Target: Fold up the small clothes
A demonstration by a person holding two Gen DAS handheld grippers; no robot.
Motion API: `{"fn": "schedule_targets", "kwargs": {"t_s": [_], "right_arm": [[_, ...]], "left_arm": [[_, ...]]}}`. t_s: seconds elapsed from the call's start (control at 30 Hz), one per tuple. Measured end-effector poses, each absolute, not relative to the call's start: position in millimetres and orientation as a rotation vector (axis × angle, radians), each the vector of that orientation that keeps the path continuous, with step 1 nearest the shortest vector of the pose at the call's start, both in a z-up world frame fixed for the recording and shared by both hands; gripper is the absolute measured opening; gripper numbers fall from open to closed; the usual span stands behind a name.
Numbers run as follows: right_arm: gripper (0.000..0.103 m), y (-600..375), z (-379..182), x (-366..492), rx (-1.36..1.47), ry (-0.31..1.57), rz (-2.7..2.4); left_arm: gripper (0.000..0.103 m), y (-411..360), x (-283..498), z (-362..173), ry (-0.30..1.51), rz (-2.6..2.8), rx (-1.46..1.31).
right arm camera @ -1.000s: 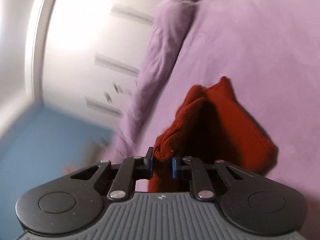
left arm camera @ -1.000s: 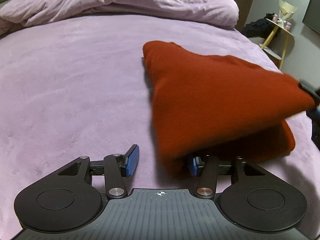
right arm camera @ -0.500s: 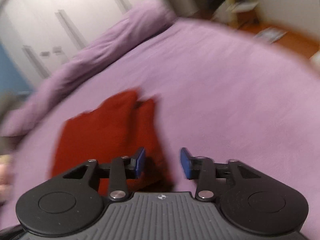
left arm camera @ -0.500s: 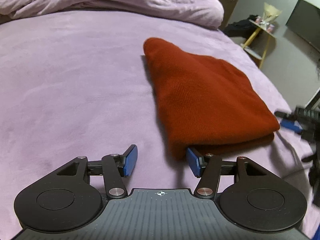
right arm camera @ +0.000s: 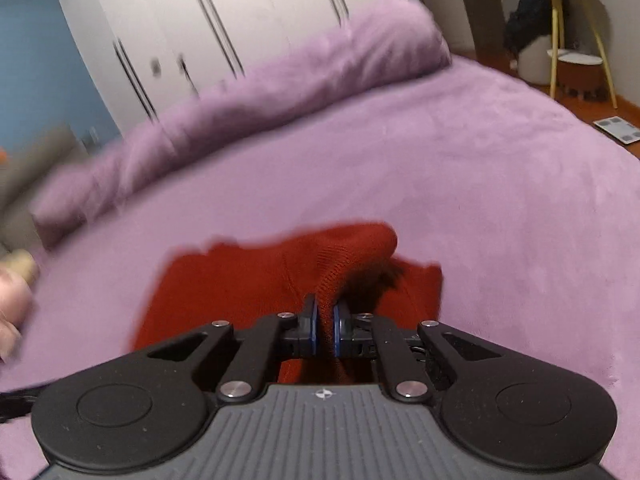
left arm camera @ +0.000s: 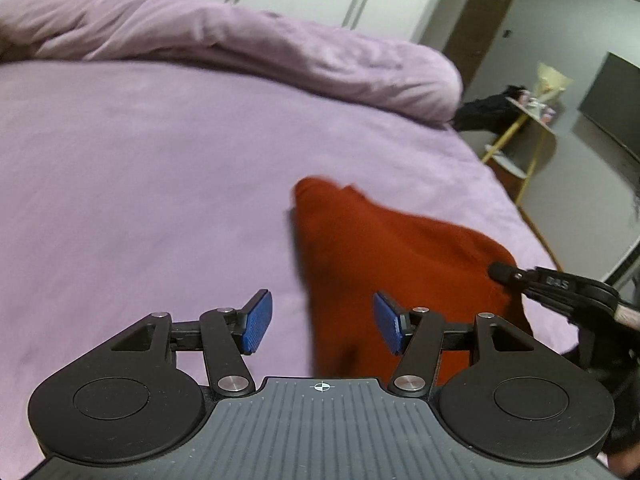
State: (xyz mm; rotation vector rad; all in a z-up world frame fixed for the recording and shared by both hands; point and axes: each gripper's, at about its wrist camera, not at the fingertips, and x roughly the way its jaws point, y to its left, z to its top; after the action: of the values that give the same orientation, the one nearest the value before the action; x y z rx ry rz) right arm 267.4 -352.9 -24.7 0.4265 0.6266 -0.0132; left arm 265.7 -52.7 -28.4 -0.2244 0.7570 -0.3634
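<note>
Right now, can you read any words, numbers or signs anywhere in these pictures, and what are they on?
"B4S", or something close: pale raised characters on the black arm of the right hand-held gripper, seen in the left wrist view; blurred, so uncertain.
A small crosshair mark, not text, on the grey body of each gripper.
Nothing legible on the red garment, the purple bed cover or the white wardrobe doors.

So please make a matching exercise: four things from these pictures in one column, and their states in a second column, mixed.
1. left gripper
2. right gripper
3. rust-red knitted garment
4. bunched lilac duvet

a. heaped along the far side of the bed
b. fingers open, holding nothing
c. pinched at one edge
d. fingers shut on cloth

Pairs: 1-b, 2-d, 3-c, 4-a
</note>
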Motion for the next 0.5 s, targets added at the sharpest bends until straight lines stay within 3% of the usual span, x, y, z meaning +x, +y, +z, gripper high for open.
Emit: {"fn": "schedule_targets", "kwargs": {"t_s": [0.07, 0.2, 0.3, 0.33, 0.4, 0.5], "right_arm": [[0.006, -360, -26, 258, 0.440, 0.590, -0.066], [0.007, -341, -60, 265, 0.225, 0.674, -0.133], [0.010, -342, -52, 265, 0.204, 0.666, -0.112], [0.014, -351, -46, 262, 0.258, 0.659, -0.101], [0.055, -372, -40, 254, 0.364, 0.641, -0.132], [0.063, -408, -51, 254, 0.576, 0.715, -0.030]], "left_arm": [[0.068, -66, 273, -33, 0.749, -0.373, -0.202], [0.067, -83, 289, -60, 0.829, -0.354, -0.176], [0.067, -69, 294, -60, 0.846, -0.379, -0.261], [0.068, -64, 296, -60, 0.846, -0.392, -0.289], [0.074, -57, 303, -63, 0.869, -0.450, -0.353], [0.074, -55, 320, -79, 0.955, -0.506, -0.442]]}}
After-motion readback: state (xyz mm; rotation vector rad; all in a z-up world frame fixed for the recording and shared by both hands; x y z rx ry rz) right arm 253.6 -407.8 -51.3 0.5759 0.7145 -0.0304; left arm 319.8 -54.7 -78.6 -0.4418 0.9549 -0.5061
